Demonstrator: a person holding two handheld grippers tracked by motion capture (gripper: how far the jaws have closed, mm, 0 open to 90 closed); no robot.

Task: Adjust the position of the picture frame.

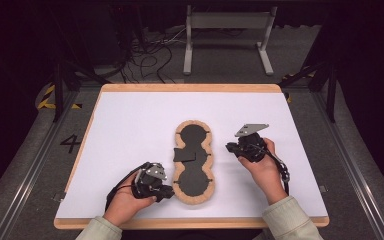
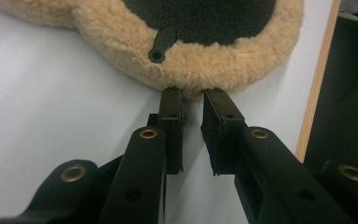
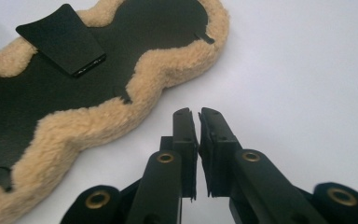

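So the thing being worked on is this peanut-shaped fleece pad – dark face up, tan woolly trim all round – lying flat in the middle of the white table, long way running away from the person. The left gripper is down low at the near end of it, and in the left gripper view its fingers sit just at the fuzzy edge with a narrow gap between them and nothing pinched in there. My guess is it's parked there to get a bite on the trim, since the fleece rim is the only bit that sticks out enough to grab. A little black snap tab sits on the rim just beyond the fingertips, slightly to their left. The right gripper hovers off the pad's right side, fingers nearly together and holding nothing, the wavy rim lying up and to their left with bare table straight ahead. There's a loose black flap standing up off the dark face near the pad's waist – well beyond the right fingers – and it looks like that's why the pad is face-up, so the flap and tabs stay reachable.
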